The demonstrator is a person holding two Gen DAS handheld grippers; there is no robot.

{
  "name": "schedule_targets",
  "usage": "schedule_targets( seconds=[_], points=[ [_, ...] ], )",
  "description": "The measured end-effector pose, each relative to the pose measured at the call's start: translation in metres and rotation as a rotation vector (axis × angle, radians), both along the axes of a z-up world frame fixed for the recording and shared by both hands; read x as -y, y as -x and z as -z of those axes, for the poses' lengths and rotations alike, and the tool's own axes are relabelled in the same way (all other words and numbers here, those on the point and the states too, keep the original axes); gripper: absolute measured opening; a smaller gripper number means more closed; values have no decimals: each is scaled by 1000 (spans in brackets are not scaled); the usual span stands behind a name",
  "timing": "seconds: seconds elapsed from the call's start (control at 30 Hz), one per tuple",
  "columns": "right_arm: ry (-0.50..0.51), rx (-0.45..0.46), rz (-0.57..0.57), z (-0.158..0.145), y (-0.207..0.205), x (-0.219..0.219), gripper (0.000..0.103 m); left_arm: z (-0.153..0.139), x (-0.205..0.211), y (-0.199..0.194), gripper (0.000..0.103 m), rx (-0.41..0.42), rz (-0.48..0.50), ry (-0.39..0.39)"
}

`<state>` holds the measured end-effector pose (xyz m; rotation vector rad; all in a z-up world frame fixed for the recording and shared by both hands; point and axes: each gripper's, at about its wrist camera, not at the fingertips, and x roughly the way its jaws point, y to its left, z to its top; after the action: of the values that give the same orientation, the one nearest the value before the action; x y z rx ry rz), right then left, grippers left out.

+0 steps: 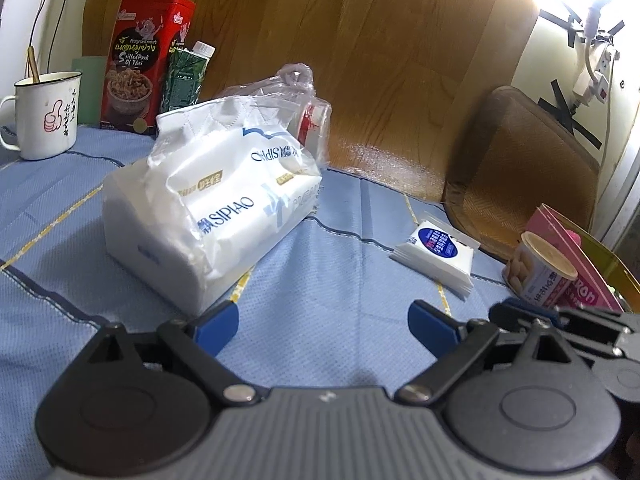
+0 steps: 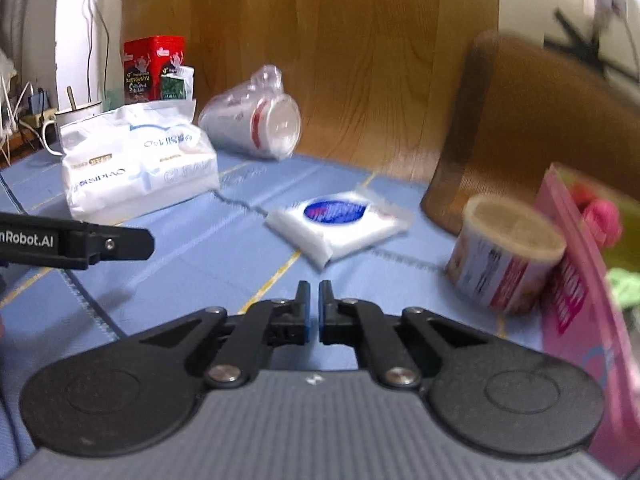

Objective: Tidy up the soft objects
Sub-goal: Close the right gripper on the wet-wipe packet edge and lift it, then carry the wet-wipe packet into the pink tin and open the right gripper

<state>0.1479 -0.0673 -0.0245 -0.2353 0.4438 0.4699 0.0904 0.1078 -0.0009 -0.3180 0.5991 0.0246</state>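
Blue stitched cloth covers the surface (image 1: 328,280), wood-panel wall behind it, woven brown mat (image 1: 520,168) leaning at the far right edge.

Your left hand-held gripper (image 1: 323,326) is spread wide, nothing between the blue pads, low over the cloth near the front edge. The big SIPIAO tissue pack (image 1: 208,208) lies just beyond its left finger, toward the middle-left of the surface; can't tell if the pad touches it.

Your right hand-held gripper (image 2: 314,300) is pressed together and empty, also low near the front edge. The small wet-wipe packet (image 2: 340,224) with the blue oval label lies flat ahead of it, clear of the fingertips, between the tissue pack and the right edge. This view is blurred.

Other items you have around:
- sleeve of cups in clear plastic (image 2: 256,124), on its side behind the tissue pack, by the wall
- red snack tin (image 1: 148,64) and green carton (image 1: 186,76) at the far left corner
- white enamel mug (image 1: 46,114) at the left edge
- round can (image 2: 508,252) near the right edge, tilted against a pink box (image 2: 576,288)
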Motion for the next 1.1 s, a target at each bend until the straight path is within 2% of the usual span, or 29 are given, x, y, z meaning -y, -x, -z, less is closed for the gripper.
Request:
schedule_targets(
  seconds=[0.03, 0.13, 0.27, 0.33, 0.37, 0.43, 0.5, 0.53, 0.77, 1.1],
  points=[
    [13, 12, -6, -1, -2, -2, 15, 0, 0, 0, 95, 1, 1, -3],
    [52, 50, -14, -3, -11, -8, 38, -1, 1, 0, 95, 6, 4, -8],
    [103, 76, -32, -3, -29, -20, 39, -1, 1, 0, 95, 12, 4, -5],
    [132, 75, -35, -2, -37, -25, 37, 0, 0, 0, 95, 10, 5, -1],
    [151, 72, -38, 0, -39, -27, 32, 0, 0, 0, 95, 11, 5, 0],
    [192, 69, -45, 5, -43, -31, 13, 0, 0, 0, 95, 10, 6, 1],
    [222, 89, -55, 6, -38, -31, 9, 0, 0, 0, 95, 10, 6, 1],
    [229, 91, -61, 5, -36, -31, 4, 0, 0, -1, 95, 10, 6, 1],
    [223, 103, -107, 7, 6, -15, 3, -1, 0, -1, 95, 7, 7, 2],
    [128, 46, -182, 8, 117, 48, 4, 0, 3, -3, 99, -9, 38, -6]
  ],
)
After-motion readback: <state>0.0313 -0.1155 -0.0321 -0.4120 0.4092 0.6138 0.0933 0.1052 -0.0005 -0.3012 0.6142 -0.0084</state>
